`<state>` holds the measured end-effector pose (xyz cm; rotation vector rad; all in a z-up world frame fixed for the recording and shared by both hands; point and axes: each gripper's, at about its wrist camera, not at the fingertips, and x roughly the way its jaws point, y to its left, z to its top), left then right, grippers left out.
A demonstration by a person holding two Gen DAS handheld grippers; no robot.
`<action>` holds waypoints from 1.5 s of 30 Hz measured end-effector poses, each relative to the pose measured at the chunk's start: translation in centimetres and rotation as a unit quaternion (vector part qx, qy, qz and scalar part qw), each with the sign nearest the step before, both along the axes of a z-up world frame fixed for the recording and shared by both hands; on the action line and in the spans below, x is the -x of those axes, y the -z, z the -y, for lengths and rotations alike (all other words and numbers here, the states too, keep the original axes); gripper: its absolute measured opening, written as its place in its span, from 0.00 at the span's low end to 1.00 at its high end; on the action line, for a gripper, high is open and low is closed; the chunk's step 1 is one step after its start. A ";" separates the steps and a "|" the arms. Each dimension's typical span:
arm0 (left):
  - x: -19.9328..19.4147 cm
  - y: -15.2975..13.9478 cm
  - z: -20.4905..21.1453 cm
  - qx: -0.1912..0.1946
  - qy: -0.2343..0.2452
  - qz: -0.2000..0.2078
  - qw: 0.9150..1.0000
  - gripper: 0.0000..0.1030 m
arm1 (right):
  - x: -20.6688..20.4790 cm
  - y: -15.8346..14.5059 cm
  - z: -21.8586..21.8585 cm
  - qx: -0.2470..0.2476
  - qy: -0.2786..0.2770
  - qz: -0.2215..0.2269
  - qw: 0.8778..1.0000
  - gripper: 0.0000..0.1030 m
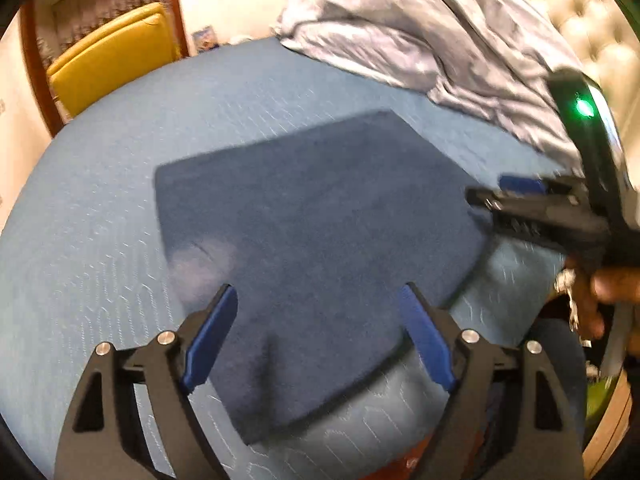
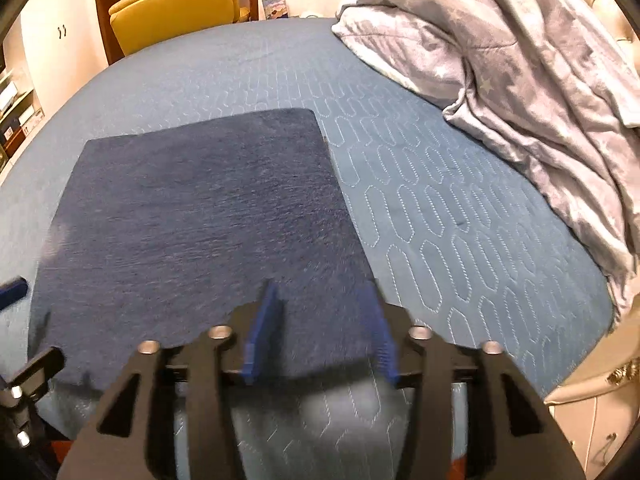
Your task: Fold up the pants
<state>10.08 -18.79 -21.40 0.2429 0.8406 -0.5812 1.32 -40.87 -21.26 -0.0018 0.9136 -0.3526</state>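
The dark blue pants point(image 1: 312, 240) lie folded into a flat rectangle on the blue quilted bed point(image 1: 100, 200). They also show in the right wrist view point(image 2: 200, 232). My left gripper point(image 1: 318, 300) is open and empty, hovering over the near edge of the pants. My right gripper point(image 2: 322, 300) is open and empty above the near right corner of the pants. The right gripper also shows in the left wrist view point(image 1: 520, 196) at the pants' right edge, blurred. A tip of the left gripper's finger point(image 2: 12, 290) shows at the left edge of the right wrist view.
A crumpled grey duvet point(image 2: 520, 80) is heaped at the back right of the bed point(image 2: 440, 220). A yellow chair point(image 2: 176, 8) stands beyond the far edge. A cream tufted headboard point(image 1: 580, 20) is at the right. Shelves point(image 2: 16, 108) are at the far left.
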 end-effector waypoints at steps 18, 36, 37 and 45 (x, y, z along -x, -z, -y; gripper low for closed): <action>-13.9 2.2 9.5 0.010 0.009 -0.049 0.999 0.98 | -6.8 2.2 2.2 -0.018 -0.016 -0.017 1.000 0.44; -18.4 4.4 12.2 -0.018 -0.096 -0.070 0.993 0.99 | -7.1 2.6 3.9 -0.037 0.011 -0.009 0.999 0.65; -17.8 4.6 11.3 -0.018 -0.102 -0.075 0.992 0.99 | -7.0 2.6 3.9 -0.036 0.012 -0.010 0.999 0.65; -9.4 6.5 3.3 -0.052 -0.107 -0.085 0.989 0.99 | -6.3 2.4 3.4 -0.016 0.016 -0.010 1.000 0.75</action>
